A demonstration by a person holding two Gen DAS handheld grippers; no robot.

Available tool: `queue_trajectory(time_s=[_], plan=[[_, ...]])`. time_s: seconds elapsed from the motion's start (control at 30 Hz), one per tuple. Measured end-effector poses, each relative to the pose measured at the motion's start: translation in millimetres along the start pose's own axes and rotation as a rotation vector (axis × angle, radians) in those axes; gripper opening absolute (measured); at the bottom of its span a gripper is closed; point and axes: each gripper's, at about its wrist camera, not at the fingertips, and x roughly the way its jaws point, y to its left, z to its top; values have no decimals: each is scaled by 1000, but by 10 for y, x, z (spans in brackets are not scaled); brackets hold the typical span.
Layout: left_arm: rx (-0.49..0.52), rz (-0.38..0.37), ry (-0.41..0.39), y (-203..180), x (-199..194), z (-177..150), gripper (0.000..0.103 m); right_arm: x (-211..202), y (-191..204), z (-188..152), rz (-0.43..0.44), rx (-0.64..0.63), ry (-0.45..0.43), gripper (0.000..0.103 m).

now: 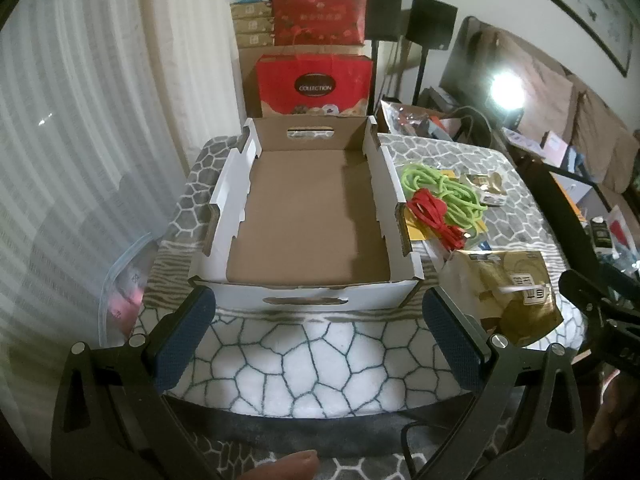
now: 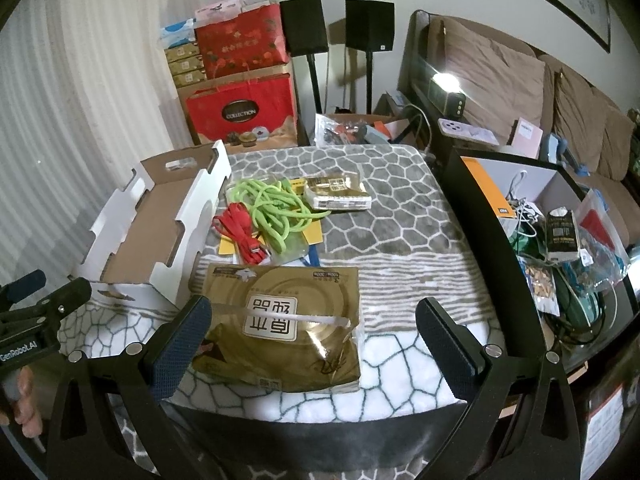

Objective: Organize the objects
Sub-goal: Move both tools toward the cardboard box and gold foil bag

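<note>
Left wrist view shows the left gripper spread wide and empty above the table's near edge, with one open cardboard box straight ahead of its fingers, nothing inside it. Behind the box, a red bag reads "COLLECTION"; a second red bag above it carries gold script too small to read. Right of the box lie one green cord, one red cable and one gold pack, this last just ahead of the right-hand finger, its label partly cut by glare. A smaller gold packet sits farther off, its print illegible. Right wrist view has the right gripper likewise fully released, holding nothing, the gold pack lying between and just ahead of its fingers; the left finger overlaps the pack's corner in the picture, though contact cannot be told. The pack bears large Chinese characters, seen upside down. The other gripper, at the left edge, is lettered "GenRoboAI", part hidden by the frame. Two black speakers stand on poles at the back wall. A bin to the right holds a jumble of cables and packets too tangled to count.
</note>
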Motion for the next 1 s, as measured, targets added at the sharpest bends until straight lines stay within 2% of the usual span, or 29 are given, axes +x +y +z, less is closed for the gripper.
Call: queue_trajectory(time_s=[1.0], plan=[[20,5,12,-66,93,32,103,50,-89,-22,-9,10,5,103]])
